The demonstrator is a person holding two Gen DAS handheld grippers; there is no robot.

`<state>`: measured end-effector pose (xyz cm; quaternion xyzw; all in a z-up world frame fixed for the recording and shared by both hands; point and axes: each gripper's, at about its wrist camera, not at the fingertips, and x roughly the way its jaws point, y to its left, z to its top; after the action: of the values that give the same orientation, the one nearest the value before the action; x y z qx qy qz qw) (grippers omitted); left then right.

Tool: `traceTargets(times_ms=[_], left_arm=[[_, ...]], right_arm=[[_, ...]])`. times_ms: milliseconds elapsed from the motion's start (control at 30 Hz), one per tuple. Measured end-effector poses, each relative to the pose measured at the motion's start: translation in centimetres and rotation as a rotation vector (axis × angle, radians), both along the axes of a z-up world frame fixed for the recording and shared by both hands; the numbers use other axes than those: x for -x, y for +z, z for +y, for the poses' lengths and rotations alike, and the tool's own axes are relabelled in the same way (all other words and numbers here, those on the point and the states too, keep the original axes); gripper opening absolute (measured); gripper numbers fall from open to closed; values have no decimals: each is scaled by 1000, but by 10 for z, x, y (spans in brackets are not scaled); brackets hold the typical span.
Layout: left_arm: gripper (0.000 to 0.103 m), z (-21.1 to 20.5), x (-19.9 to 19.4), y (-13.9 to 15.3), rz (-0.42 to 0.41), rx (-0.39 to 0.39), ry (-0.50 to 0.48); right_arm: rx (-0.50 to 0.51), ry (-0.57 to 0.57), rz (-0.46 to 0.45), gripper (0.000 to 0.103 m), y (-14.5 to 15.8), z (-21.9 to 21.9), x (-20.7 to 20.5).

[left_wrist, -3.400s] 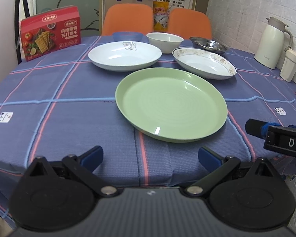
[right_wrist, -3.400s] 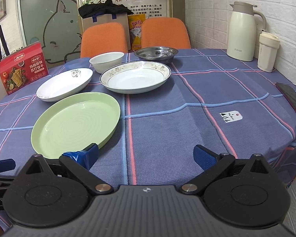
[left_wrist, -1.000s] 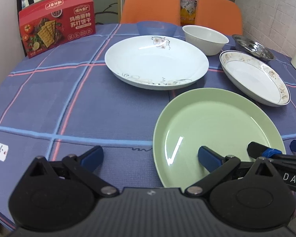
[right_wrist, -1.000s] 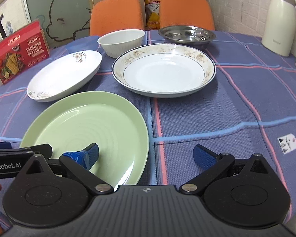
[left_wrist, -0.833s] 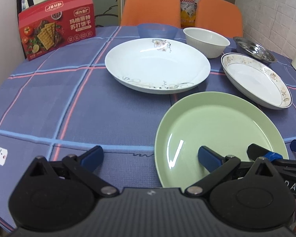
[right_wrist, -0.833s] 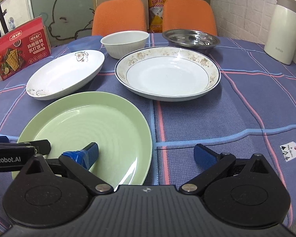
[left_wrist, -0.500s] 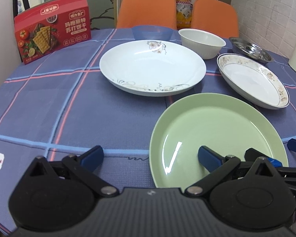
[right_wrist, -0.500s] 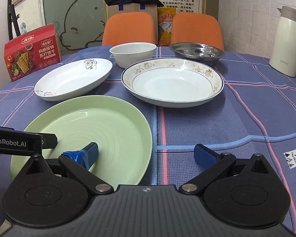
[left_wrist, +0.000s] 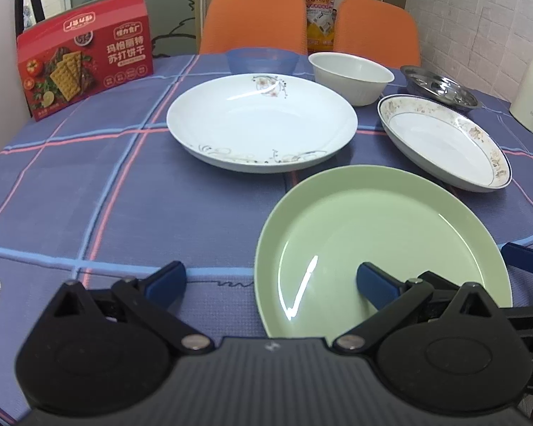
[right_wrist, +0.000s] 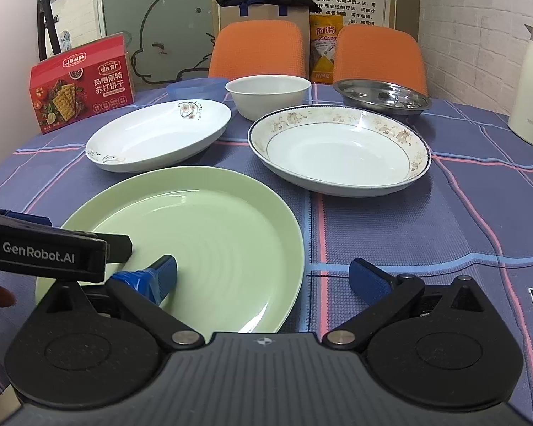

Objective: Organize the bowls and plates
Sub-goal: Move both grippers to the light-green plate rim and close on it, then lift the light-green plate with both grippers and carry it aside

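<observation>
While the green plate point(left_wrist: 380, 241) lay at the table's point(left_wrist: 89, 206) near edge, I held my left gripper point(left_wrist: 270, 280) and right gripper point(right_wrist: 263, 273) spread wide above it.

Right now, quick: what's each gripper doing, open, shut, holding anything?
Left gripper: open, holding nothing; one finger over the green plate.
Right gripper: open, holding nothing; one finger over the same plate.

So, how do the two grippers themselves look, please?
Both look alike: a ribbed dark grey body, two round black discs with silver pivot screws, black linkage arms and blue-padded fingers. The left gripper seen from the right gripper shows white "GenRobot.AI" lettering on its black side.
</observation>
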<state>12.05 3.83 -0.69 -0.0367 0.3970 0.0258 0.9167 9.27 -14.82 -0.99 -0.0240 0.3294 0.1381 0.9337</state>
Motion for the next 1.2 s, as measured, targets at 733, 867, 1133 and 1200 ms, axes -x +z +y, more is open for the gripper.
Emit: traceTargets(times_ms=[733,867,1133,1200], left_arm=[[38,-4,4,9,-32,42,-69],[57,-1,3,6,-43,39,-64],[48,-8,10,3,-93,14,-93],[44,-8,7,5,-78,31,-77]], right_arm=[[-113,59,-36,63,3,3,3],[-125,71,-33,65,1,1,0],[-51,33,-101,70,-6,15,16],[-46,-10,-101,70,-6,19,15]])
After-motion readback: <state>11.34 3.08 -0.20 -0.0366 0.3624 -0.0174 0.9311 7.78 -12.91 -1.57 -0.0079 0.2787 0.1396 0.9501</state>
